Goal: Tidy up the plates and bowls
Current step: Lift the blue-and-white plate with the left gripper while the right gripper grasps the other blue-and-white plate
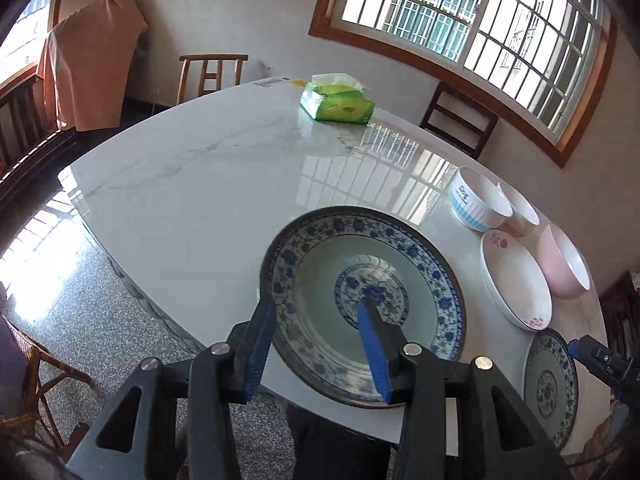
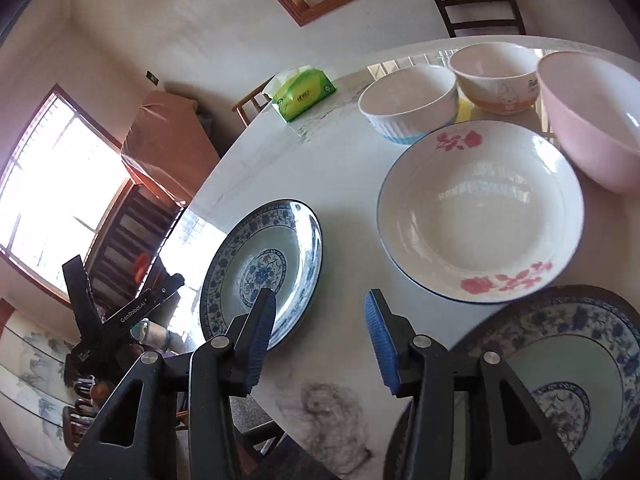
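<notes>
Porcelain risk: the blue-patterned plate (image 1: 362, 304) lies at the counter (image 1: 192, 200) edge between the spread left tongs (image 1: 316, 312), unpinched; a nudge could tip it off. Right tongs (image 2: 320, 316) gape empty beside the floral dish (image 2: 480, 216).

The left claw (image 1: 316, 320) stands parted over the blue-patterned plate (image 1: 400, 248) on the bench (image 1: 200, 184), one pad outside its rim; bowls (image 1: 480, 200) cluster at two o'clock.
</notes>
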A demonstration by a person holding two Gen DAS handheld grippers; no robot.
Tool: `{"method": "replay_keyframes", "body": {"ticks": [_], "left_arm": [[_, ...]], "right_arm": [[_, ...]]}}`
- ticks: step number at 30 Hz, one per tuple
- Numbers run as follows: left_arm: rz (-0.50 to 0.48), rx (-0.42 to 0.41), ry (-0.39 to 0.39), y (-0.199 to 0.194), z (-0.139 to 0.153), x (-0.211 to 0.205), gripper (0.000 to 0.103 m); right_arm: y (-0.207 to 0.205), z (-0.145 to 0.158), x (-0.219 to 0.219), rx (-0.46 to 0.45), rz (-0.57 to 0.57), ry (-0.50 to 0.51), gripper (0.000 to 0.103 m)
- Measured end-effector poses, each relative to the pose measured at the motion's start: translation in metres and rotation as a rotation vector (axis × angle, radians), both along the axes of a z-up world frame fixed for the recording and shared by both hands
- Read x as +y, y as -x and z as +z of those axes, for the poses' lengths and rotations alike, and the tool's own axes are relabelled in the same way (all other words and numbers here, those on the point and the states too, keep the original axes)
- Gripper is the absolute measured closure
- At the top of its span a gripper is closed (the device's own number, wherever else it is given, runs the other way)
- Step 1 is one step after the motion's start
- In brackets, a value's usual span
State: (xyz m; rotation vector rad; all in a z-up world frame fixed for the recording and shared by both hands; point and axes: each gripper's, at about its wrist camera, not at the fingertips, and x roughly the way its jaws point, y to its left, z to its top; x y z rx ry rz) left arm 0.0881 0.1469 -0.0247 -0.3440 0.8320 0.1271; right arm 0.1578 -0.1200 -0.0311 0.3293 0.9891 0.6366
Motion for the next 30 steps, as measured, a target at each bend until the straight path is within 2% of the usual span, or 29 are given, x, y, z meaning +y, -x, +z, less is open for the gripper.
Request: {"method": "replay_keyframes", "body": {"ticks": [3, 6, 8, 11, 15, 20, 30], "left_arm": [[-0.175, 0.015, 0.048, 0.000, 0.008, -0.057, 0.060], [-0.329, 0.063, 0.072, -0.009, 0.002, -0.114, 0.055], [-0.401, 0.103, 0.071, -0.014, -0.007, -0.147, 0.055], [-0.457, 0.163, 0.112, -0.023, -0.021, -0.177, 0.055], [-0.451, 0.223, 0.128, -0.034, -0.035, -0.193, 0.055], [-0.406, 0.242, 0.142, -0.037, -0.042, -0.193, 0.055], [-0.415, 0.289, 0.091, -0.040, -0.057, -0.206, 0.055]], "right_arm": [[0.029, 0.012, -0.056, -0.025, -0.088, 0.021, 0.049], [0.052, 0.016, -0.108, -0.015, -0.175, 0.069, 0.049], [0.060, 0.015, -0.138, -0.005, -0.231, 0.091, 0.048], [0.066, 0.004, -0.177, 0.034, -0.287, 0.077, 0.047], [0.067, -0.019, -0.204, 0.091, -0.305, 0.017, 0.047], [0.067, -0.036, -0.213, 0.112, -0.288, -0.010, 0.047], [0.060, -0.055, -0.197, 0.129, -0.213, -0.035, 0.048]]}}
